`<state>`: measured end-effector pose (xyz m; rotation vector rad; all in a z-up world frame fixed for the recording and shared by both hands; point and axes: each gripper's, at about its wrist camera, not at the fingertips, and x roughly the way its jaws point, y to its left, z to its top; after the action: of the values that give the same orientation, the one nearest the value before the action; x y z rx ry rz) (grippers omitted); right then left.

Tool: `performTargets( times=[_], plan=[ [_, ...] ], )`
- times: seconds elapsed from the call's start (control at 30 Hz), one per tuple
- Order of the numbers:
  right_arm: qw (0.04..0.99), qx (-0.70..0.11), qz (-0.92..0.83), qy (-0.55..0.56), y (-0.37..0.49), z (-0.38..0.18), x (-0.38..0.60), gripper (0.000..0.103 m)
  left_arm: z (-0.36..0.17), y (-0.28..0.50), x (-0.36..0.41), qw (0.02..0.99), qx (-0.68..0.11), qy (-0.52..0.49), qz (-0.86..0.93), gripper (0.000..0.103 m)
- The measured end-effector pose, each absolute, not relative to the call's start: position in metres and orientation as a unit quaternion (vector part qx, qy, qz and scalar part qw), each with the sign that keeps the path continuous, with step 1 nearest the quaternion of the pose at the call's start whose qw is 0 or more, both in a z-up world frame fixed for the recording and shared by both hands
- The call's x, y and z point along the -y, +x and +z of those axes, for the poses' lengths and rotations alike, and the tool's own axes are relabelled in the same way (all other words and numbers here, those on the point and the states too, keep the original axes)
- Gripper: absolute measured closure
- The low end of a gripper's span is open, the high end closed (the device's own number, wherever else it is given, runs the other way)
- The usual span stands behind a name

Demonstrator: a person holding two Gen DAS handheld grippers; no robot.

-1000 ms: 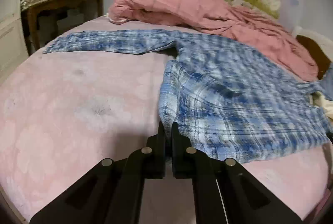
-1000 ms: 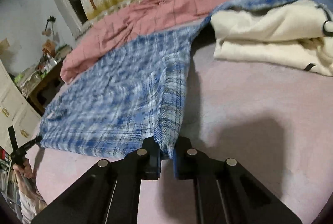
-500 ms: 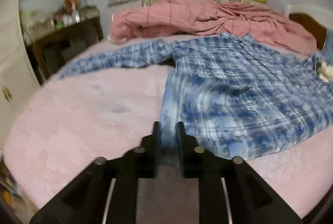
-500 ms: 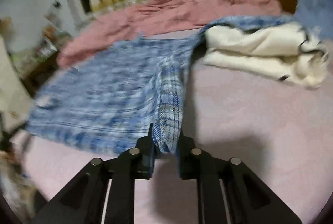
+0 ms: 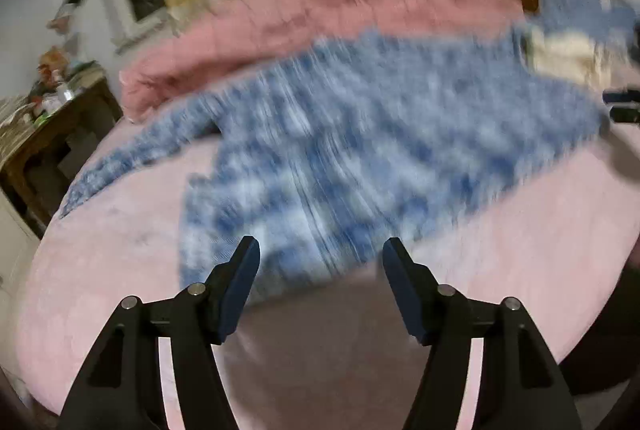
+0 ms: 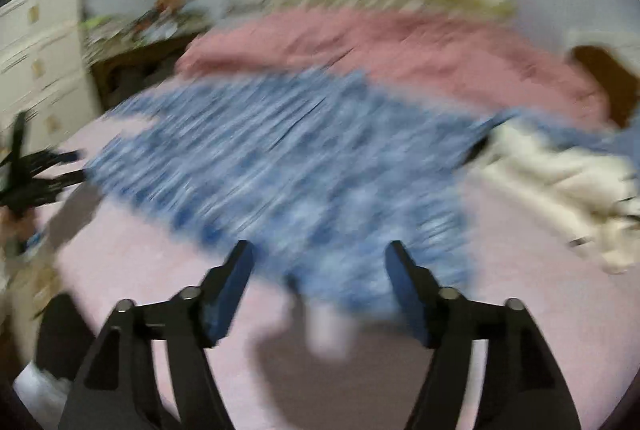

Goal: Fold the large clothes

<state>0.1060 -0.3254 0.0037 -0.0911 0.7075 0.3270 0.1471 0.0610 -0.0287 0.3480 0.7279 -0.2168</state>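
The blue plaid shirt is lying spread flat on the pink bed, its hem nearest both cameras, its long axis running away toward the rumpled pink quilt, one sleeve stretching out leftward. The left claw and right claw are both opening, jaws apart over the hem, gripping nothing

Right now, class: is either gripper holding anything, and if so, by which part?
Nothing is held. The left gripper and right gripper are both opening, fingers clear of the blue plaid shirt lying on the bed.
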Motion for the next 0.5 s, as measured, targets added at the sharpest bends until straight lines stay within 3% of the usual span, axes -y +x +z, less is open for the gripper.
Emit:
performTargets(
  times=[0.1,0.37,0.4,0.43,0.47,0.5],
  plan=[
    [0.9,-0.401,0.128,-0.115,0.115,-0.031,0.297,0.03,-0.046,0.152,-0.057,0.908,-0.363,0.196,-0.072,0.039],
    [0.919,-0.375,0.041,-0.115,0.135,-0.042,0.308,0.029,-0.051,0.173,-0.061,0.915,-0.361,0.174,-0.047,0.023],
    [0.924,-0.361,0.018,-0.125,0.137,-0.043,0.312,0.038,-0.051,0.178,-0.064,0.917,-0.359,0.17,-0.026,0.023],
    [0.931,-0.333,-0.029,-0.149,0.139,-0.044,0.316,0.07,-0.05,0.182,-0.069,0.921,-0.354,0.163,-0.002,0.031],
    [0.93,-0.32,-0.068,-0.17,0.142,-0.048,0.321,0.087,-0.048,0.186,-0.077,0.924,-0.35,0.154,0.018,0.064],
    [0.928,-0.327,-0.073,-0.162,0.145,-0.05,0.327,0.095,-0.048,0.19,-0.084,0.923,-0.355,0.146,0.025,0.084]
  ],
)
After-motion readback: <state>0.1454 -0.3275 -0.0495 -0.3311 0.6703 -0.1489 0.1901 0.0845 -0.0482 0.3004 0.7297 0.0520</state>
